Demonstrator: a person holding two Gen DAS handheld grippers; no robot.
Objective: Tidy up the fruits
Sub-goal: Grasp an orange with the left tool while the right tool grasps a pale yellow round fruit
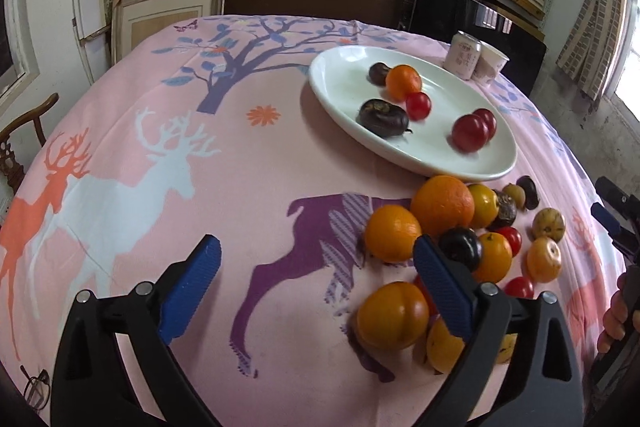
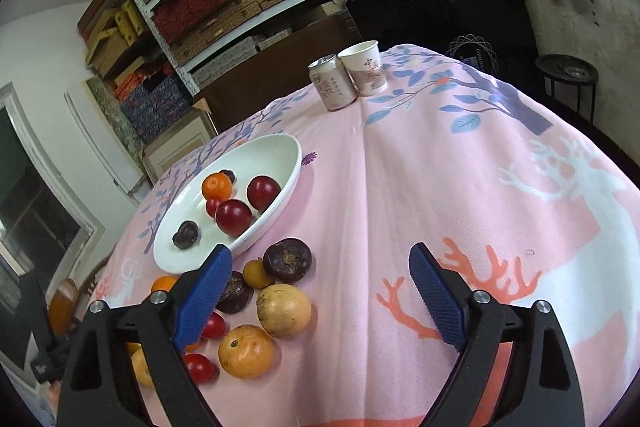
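Both hand-held grippers released, spectacles (image 1: pixel 36 389) only in left view, black stool (image 2: pixel 567 71) only in right.

The surface (image 1: pixel 280 155) wears a pink cloth printed with deer and a purple tree. On it rests a white oval plate (image 1: pixel 344 67) holding some fruit. Just beside the plate's near rim a loose heap of fruit (image 1: pixel 444 207) lies directly on the cloth: oranges, yellow, red and dark pieces. At the far edge a can (image 2: pixel 332 83) and a paper cup (image 2: pixel 366 67) stand touching.
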